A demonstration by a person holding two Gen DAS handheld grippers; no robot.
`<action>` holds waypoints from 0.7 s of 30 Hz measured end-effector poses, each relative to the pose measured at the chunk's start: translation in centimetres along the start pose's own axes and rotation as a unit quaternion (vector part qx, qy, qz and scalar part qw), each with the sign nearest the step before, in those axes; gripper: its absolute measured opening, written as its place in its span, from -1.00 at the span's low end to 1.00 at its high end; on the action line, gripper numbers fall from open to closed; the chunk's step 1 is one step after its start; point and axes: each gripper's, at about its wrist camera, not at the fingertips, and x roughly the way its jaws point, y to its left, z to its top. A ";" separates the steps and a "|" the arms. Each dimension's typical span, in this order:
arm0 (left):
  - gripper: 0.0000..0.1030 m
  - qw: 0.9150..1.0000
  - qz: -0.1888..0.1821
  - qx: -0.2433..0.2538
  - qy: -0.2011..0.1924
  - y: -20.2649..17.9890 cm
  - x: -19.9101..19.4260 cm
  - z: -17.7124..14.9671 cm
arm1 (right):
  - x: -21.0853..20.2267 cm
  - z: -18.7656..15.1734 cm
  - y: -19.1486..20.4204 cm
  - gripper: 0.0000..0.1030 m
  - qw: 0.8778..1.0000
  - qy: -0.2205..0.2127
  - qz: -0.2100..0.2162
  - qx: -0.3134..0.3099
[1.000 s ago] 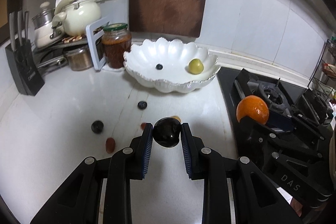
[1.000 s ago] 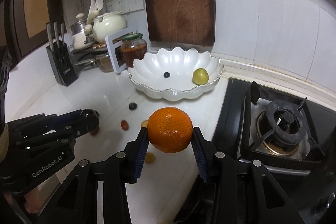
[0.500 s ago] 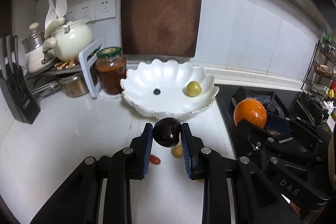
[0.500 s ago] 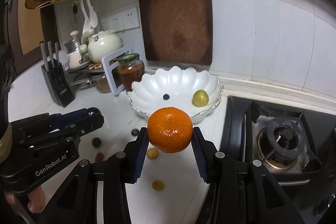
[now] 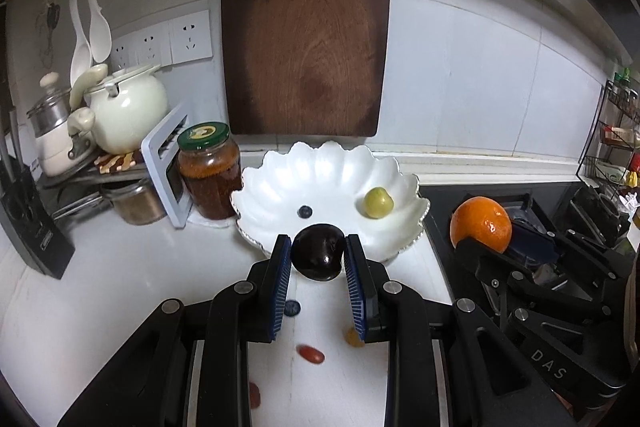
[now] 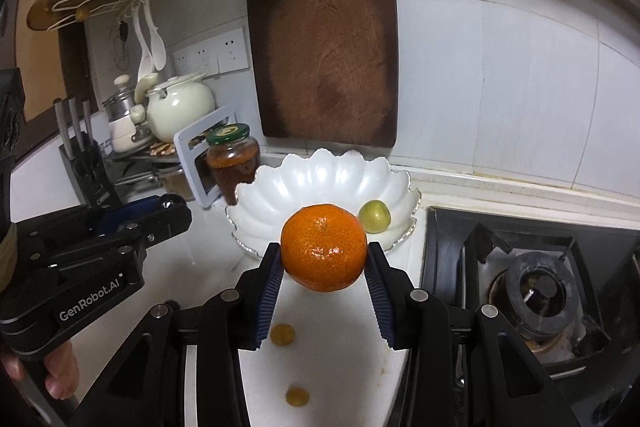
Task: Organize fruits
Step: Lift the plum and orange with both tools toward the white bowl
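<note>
blueberry (image 5: pixel 291 307): half behind gripper pad | red fruit (image 5: pixel 254 395): partly hidden

Above the white bowl (image 5: pixel 404 187) the way is open. A jar (image 5: pixel 209 175) crowds its left rim, a cutting board (image 5: pixel 306 27) stands behind, and the stove (image 6: pixel 536 291) flanks its right.

The left gripper (image 5: pixel 319 259), black with blue ribbed pads, points forward and downward, its jaws nearly closed and clamped on a glossy dark purple plum (image 5: pixel 319 257) pinched at the fingertips. The right gripper (image 6: pixel 323 259), of the same black build, sits at its three o'clock side and tilts down likewise, jaws set wider and pressing both flanks of a round orange tangerine (image 6: pixel 323 253). A bare hand (image 6: pixel 60 373) grips the left gripper's handle at eight o'clock in the right wrist view.
</note>
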 end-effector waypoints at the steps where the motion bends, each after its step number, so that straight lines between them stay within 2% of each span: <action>1: -0.47 1.000 -0.003 -0.001 0.000 0.2 0.3 0.4 | 0.3 0.3 0.0 -0.16 1.000 0.001 0.001 0.003; 6: -0.47 1.000 -0.016 -0.008 -0.001 1.0 1.3 1.4 | 1.5 1.2 0.0 -0.16 1.000 0.001 -0.004 0.012; 21: -0.47 0.999 -0.022 -0.016 0.019 3.0 5.8 5.2 | 6.3 5.3 -0.5 -0.16 0.999 0.014 -0.018 0.025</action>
